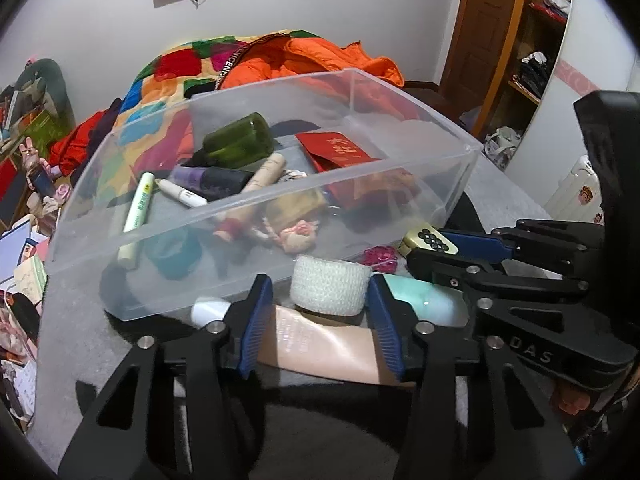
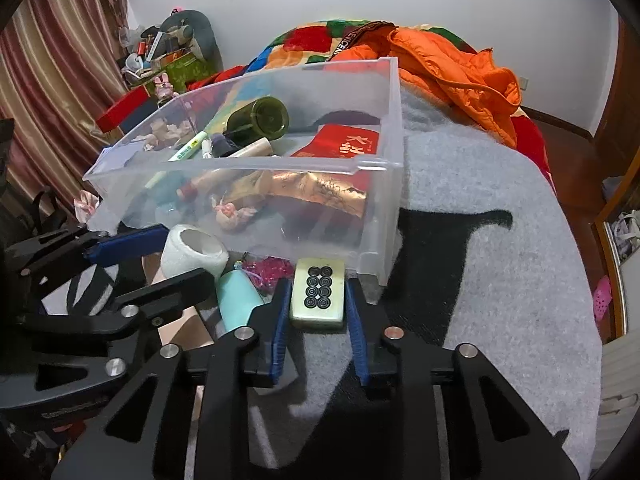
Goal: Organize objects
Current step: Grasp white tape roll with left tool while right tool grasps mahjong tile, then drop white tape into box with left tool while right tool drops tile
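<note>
A clear plastic bin [image 1: 400, 184] [image 2: 384, 208] stands on the grey blanket and holds a green bottle [image 1: 240, 140] [image 2: 260, 120], pens, tubes, a doll and a red envelope [image 1: 340, 150] [image 2: 344, 142]. In front of it, my left gripper [image 1: 320, 292] closes its blue pads on a white gauze roll [image 1: 330, 290] [image 2: 192, 254], above a beige tube [image 1: 328, 350]. My right gripper [image 2: 318, 298] [image 1: 436, 246] grips a cream mahjong tile [image 2: 318, 294] [image 1: 430, 240] with black circles. A mint tube [image 2: 238, 300] [image 1: 424, 300] and pink beads [image 2: 268, 270] [image 1: 378, 258] lie between them.
The grey blanket [image 2: 500, 280] with black patches spreads to the right. An orange jacket [image 2: 452, 64] [image 1: 312, 60] and a colourful quilt [image 1: 168, 76] lie behind the bin. Cluttered items [image 1: 24, 208] sit at the left, and a wooden wardrobe [image 1: 508, 40] stands at the right.
</note>
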{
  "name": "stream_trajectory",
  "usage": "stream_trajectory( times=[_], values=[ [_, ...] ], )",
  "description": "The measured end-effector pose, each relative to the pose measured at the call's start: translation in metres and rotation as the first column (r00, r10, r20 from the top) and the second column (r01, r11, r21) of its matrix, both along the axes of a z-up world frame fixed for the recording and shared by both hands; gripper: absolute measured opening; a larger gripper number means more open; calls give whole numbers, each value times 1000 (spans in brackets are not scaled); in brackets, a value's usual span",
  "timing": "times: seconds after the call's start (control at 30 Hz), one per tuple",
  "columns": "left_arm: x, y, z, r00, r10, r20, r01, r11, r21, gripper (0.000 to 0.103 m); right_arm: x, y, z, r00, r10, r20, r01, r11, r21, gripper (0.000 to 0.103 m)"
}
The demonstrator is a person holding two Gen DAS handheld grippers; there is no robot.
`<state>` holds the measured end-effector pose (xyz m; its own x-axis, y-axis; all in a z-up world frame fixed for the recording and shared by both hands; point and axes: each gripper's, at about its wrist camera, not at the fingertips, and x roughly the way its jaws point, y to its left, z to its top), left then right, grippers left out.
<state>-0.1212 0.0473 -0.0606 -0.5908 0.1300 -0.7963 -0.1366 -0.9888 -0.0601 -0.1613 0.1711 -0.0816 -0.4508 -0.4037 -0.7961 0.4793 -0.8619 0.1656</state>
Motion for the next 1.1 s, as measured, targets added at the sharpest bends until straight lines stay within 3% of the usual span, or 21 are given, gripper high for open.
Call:
stream_trajectory(
  times=[0.07,0.43,1.1],
  values=[
    [0,1,-1,1000,-7,3,7,1000,13,39,1,3,1,1000,-2,2,2,1000,-10,22],
    [18,-10,10,999,34,-32,-33,999,36,39,17,18,18,1000,-16,-27,14,998,-68,22],
    [36,-42,74,977,102,-188,-89,993,78,39,26,9,75,988,-4,-153,-21,987,-162,22]
  ],
)
